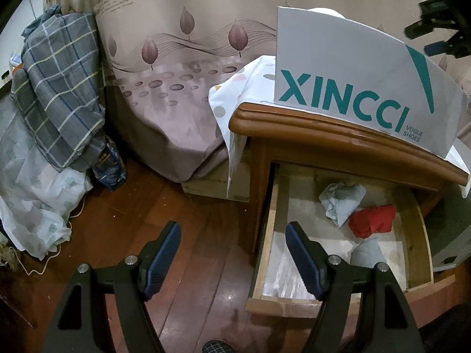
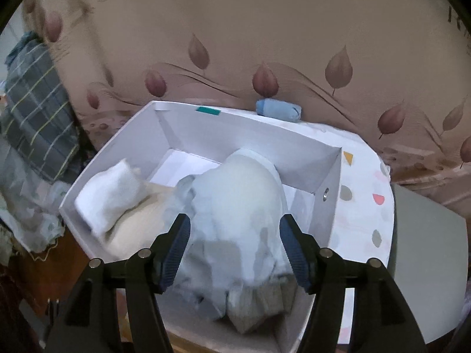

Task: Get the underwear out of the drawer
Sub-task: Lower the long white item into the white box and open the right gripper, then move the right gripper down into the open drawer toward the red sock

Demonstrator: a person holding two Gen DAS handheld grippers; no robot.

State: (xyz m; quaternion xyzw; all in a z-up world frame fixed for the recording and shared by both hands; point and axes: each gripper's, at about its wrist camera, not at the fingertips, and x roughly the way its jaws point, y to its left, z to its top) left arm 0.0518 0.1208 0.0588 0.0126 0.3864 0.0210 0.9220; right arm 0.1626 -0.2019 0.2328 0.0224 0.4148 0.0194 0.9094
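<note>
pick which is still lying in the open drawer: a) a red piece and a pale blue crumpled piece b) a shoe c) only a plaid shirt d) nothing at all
a: in the left wrist view the open drawer holds a red piece with a pale blue crumpled piece beside it on the drawer bottom.

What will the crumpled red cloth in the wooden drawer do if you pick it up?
The crumpled red cloth in the open wooden drawer looks soft and bunched, so it would probably droop and unfold. It seems light, and unlikely to roll or break.
</note>
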